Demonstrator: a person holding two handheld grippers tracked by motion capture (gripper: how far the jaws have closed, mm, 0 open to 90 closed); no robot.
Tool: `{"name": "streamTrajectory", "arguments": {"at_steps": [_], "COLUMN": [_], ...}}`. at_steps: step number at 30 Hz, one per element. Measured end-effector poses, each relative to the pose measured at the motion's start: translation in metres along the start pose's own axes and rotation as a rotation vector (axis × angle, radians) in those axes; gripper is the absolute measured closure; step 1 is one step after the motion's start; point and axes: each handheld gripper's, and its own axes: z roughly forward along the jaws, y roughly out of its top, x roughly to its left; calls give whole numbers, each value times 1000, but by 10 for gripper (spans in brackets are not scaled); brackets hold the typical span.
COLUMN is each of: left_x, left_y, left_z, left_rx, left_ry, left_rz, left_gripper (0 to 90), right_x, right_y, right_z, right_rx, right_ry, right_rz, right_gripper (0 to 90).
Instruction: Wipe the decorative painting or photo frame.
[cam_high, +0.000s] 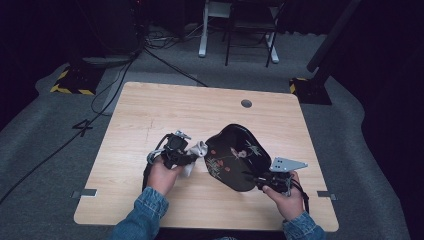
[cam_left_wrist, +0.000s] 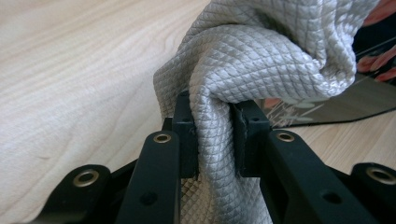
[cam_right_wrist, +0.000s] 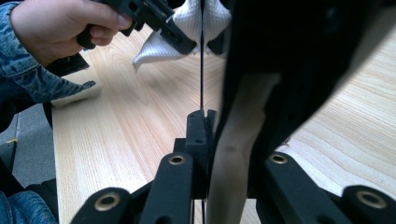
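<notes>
A black lacquered plate (cam_high: 235, 150) with painted flowers is held tilted above the middle of the wooden table (cam_high: 150, 110). My right gripper (cam_high: 253, 176) is shut on its near right rim. In the right gripper view the plate (cam_right_wrist: 280, 70) rises edge-on from between the jaws of my right gripper (cam_right_wrist: 229, 130). My left gripper (cam_high: 192, 159) is shut on a bunched grey quilted cloth (cam_high: 199, 150) that presses against the plate's left rim. Seen from the left gripper view, the cloth (cam_left_wrist: 252, 60) bulges over my left gripper (cam_left_wrist: 215, 116), with the plate (cam_left_wrist: 359, 100) behind it. The right gripper view also takes in the cloth (cam_right_wrist: 194, 18).
A round cable hole (cam_high: 246, 103) sits near the table's far edge. On the floor beyond the table stand a dark chair (cam_high: 250, 30) and a black stand base with yellow stripes (cam_high: 75, 80), with cables (cam_high: 110, 85) trailing off to the left.
</notes>
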Motion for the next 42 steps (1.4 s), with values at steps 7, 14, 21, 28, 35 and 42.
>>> {"name": "streamTrajectory", "arguments": {"at_steps": [7, 14, 21, 28, 35, 42], "left_x": [-3, -4, -9, -12, -19, -25], "left_y": [-1, -2, -5, -7, -7, -9], "left_z": [10, 19, 28, 33, 39, 39], "left_rx": [55, 105, 144, 174, 200, 218], "left_ry": [7, -3, -12, -23, -17, -38], "left_rz": [10, 12, 28, 43, 74, 94], "left_gripper": [742, 740, 739, 738, 738, 737], "right_x": [0, -1, -1, -1, -2, -2], "right_y": [0, 0, 0, 0, 1, 1], "right_z": [0, 0, 0, 0, 0, 0], "right_rx": [-1, -1, -1, -1, -4, -2], "right_ry": [2, 3, 3, 4, 3, 0], "right_rz": [1, 2, 3, 4, 5, 5], "right_gripper": [804, 804, 804, 804, 804, 804]}}
